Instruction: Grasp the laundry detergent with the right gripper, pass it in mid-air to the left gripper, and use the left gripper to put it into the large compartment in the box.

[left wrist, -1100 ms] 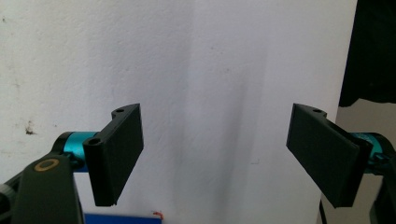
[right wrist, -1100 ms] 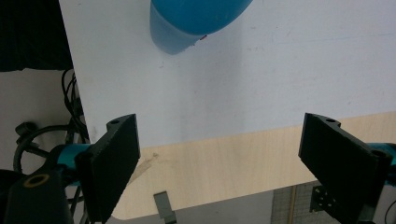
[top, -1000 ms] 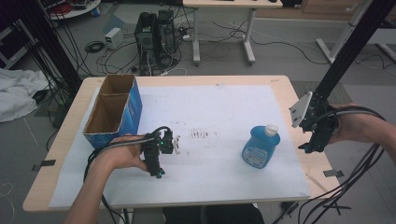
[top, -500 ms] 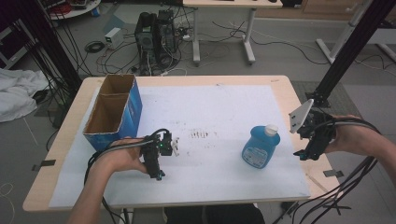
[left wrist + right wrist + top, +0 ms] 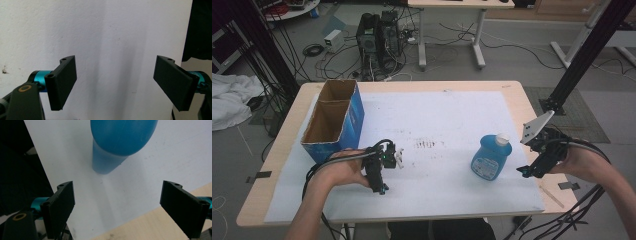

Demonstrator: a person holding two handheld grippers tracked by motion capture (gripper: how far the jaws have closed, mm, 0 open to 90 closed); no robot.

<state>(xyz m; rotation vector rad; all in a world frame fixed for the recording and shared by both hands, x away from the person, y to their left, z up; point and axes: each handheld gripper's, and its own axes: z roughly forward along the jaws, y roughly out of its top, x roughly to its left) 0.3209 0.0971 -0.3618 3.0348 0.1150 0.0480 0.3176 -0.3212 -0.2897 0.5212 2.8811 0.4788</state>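
From the high view, the left claw (image 5: 381, 187) points down near the bench's (image 5: 517, 97) front edge, beside an open blue cardboard box (image 5: 334, 120); the right claw (image 5: 524, 171) angles toward a blue plastic bottle with a white cap (image 5: 491, 156) standing on white paper (image 5: 452, 120). The left gripper view shows its jaws apart over paper. The right gripper view shows its jaws apart, the bottle just beyond them.

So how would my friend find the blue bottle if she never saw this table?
Start at the white sheet covering the wooden table. Go to its right side, near the right gripper. The blue bottle stands there, apart from the gripper, with a white cap and label.
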